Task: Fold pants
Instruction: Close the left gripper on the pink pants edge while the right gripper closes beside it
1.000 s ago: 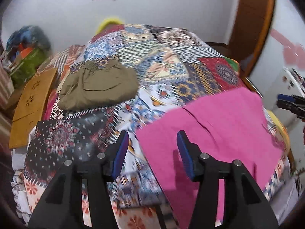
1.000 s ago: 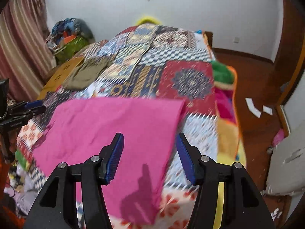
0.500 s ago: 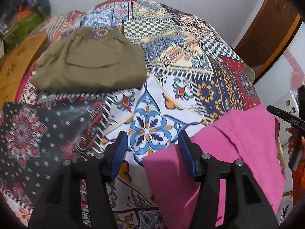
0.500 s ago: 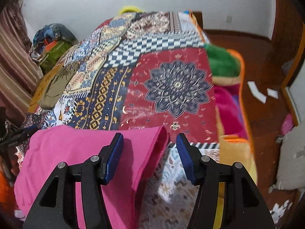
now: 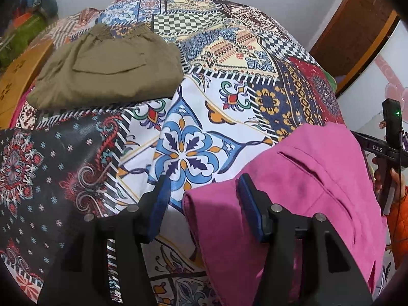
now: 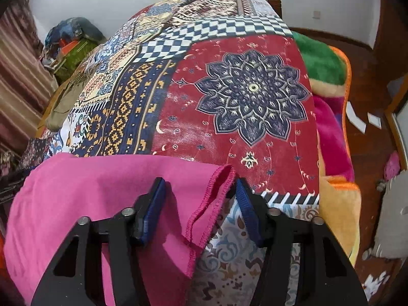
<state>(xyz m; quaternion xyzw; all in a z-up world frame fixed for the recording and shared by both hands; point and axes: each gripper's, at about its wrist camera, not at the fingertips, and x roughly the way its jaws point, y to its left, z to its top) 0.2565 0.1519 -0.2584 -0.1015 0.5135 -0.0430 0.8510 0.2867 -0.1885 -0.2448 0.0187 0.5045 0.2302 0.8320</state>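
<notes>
A bed (image 5: 199,127) under a patchwork-patterned cover is carrying two garments: folded olive pants (image 5: 107,68) are lying toward its far left, and pink pants (image 6: 107,191) are lying at the near edge, well apart. Plush blankets (image 6: 323,61), perhaps several, are bunching along its right side.

Evenly lit indoors, soft shadows under the fingers (image 5: 163,199); sharp centres, strong fisheye bending and dark vignetting at the corners

The pink pants (image 6: 102,191) run off the bottom edge under the right claw (image 6: 199,209), and the green pants (image 5: 107,68) beyond the left claw (image 5: 204,204) hide their own lower layers.
</notes>
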